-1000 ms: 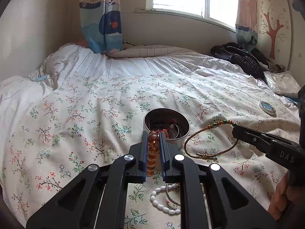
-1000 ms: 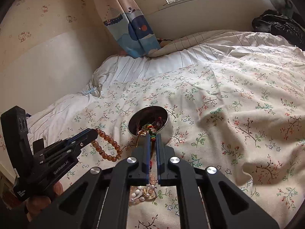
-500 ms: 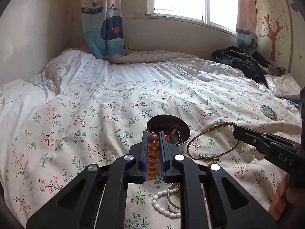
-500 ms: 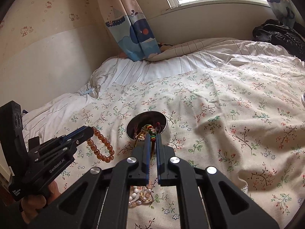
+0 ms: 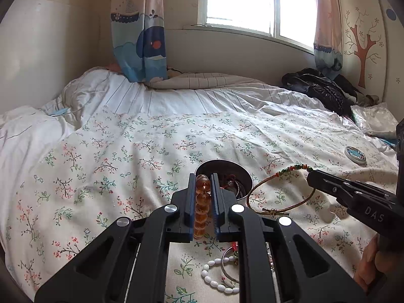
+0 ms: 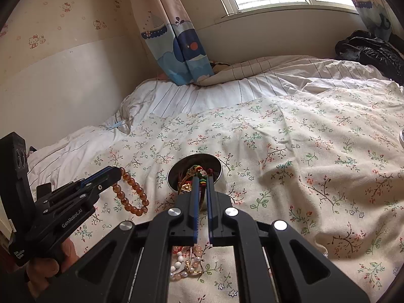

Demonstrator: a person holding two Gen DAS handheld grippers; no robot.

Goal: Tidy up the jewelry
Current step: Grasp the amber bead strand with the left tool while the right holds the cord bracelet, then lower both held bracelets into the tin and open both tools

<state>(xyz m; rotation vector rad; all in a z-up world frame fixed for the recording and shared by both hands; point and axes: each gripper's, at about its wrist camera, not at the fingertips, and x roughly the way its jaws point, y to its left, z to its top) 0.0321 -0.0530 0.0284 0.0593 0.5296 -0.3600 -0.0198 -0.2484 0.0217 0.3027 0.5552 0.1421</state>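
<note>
A round metal tin point(image 5: 223, 163) sits on the floral bedspread with jewelry inside. My left gripper point(image 5: 204, 176) is shut on an amber bead bracelet point(image 5: 202, 202), just in front of the tin. From the right wrist view that left gripper point(image 6: 113, 173) is left of the tin point(image 6: 194, 156), and the amber bracelet point(image 6: 131, 202) hangs from it as a loop. My right gripper point(image 6: 202, 179) is shut on a braided green, red and gold cord bracelet point(image 6: 195, 170) at the tin's near rim. In the left wrist view the right gripper point(image 5: 311, 175) holds the cord bracelet point(image 5: 277, 175) to the right of the tin.
Loose pieces lie on the bed under the grippers: a white bead bracelet point(image 5: 217, 280), a silver bangle point(image 5: 226, 270) and a pearl and gold tangle point(image 6: 186, 262). A small round lid point(image 5: 355, 154) and a black jacket point(image 5: 325, 91) lie at the far right. A hand point(image 5: 368, 265) holds the right gripper.
Both views have tipped up slightly, showing more of the window. Each gripper keeps its hold on its bracelet beside the tin.
</note>
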